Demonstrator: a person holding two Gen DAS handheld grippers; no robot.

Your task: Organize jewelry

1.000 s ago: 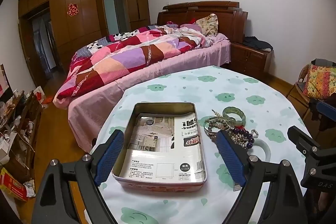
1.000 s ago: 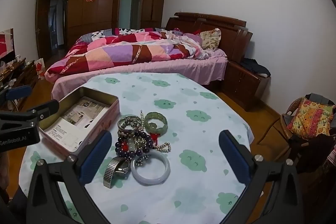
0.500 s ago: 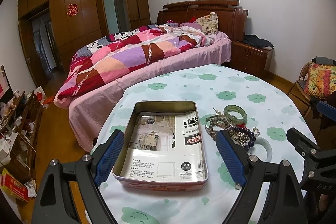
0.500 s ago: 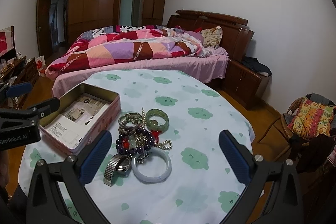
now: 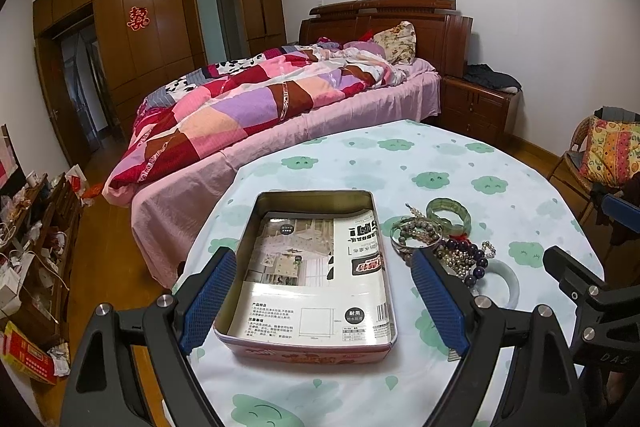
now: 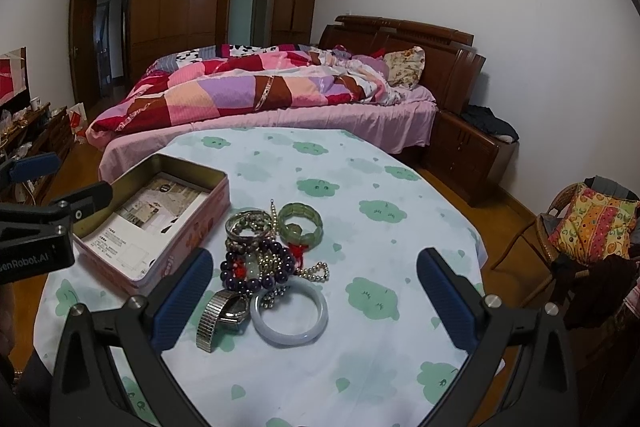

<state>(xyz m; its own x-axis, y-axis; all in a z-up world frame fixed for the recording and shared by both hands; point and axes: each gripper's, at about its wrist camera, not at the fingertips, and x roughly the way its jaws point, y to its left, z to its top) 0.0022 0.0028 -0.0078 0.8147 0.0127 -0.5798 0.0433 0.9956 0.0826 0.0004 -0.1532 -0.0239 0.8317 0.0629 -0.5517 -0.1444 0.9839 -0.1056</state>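
A pink tin box (image 5: 308, 341) (image 6: 188, 247) lined with printed paper lies open on the round table. To its right sits a jewelry heap: a green bangle (image 6: 300, 223) (image 5: 448, 213), silver beaded bracelets (image 6: 248, 223), a purple bead bracelet (image 6: 256, 269), a metal watch (image 6: 222, 313) and a pale jade bangle (image 6: 290, 311) (image 5: 506, 281). My left gripper (image 5: 324, 301) hovers open above the tin's near half. My right gripper (image 6: 314, 301) stands open over the pale bangle, holding nothing.
The table (image 6: 384, 359) wears a white cloth with green clouds. Beyond it is a bed (image 6: 260, 95) with a patchwork quilt, a nightstand (image 6: 472, 155) and wardrobes. A wicker chair with a cushion (image 6: 592, 223) stands right; cluttered shelves (image 5: 36, 227) stand left.
Both grippers have drifted slightly forward over the table, so the tin and jewelry sit a little lower in view. Nothing was picked up; jaws remain spread.
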